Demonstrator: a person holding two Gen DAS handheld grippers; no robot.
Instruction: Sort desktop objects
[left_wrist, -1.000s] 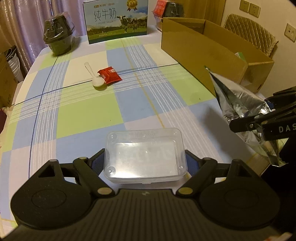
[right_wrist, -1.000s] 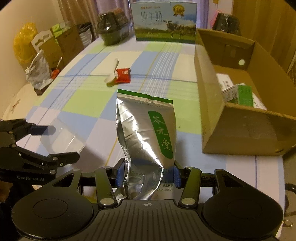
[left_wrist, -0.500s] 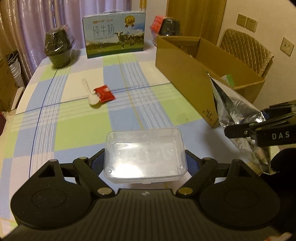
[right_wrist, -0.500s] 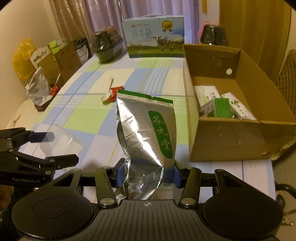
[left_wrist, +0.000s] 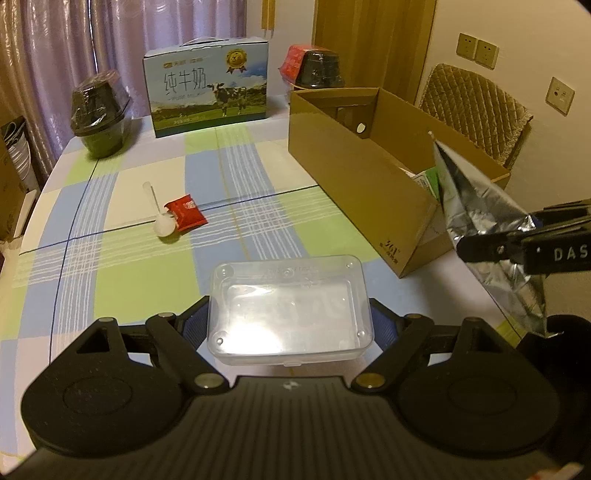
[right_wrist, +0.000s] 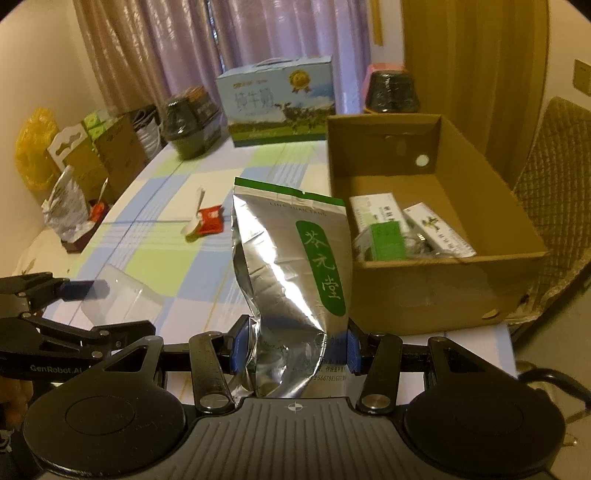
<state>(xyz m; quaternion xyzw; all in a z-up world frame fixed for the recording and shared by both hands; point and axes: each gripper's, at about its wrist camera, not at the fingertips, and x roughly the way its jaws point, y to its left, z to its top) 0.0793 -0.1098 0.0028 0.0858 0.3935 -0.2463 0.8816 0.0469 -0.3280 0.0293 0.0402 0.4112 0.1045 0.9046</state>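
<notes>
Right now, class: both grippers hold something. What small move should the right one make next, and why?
Probably carry the foil pouch rightward over the cardboard box: the right gripper clamps it upright, beside the open box.

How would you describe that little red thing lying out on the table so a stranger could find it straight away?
Start at the big blue milk carton with the cow picture at the table's far end. Come toward the camera across the checked tablecloth to a white plastic spoon. The small red packet lies against the spoon's bowl, flat, and is the only red thing on the open cloth.
</notes>
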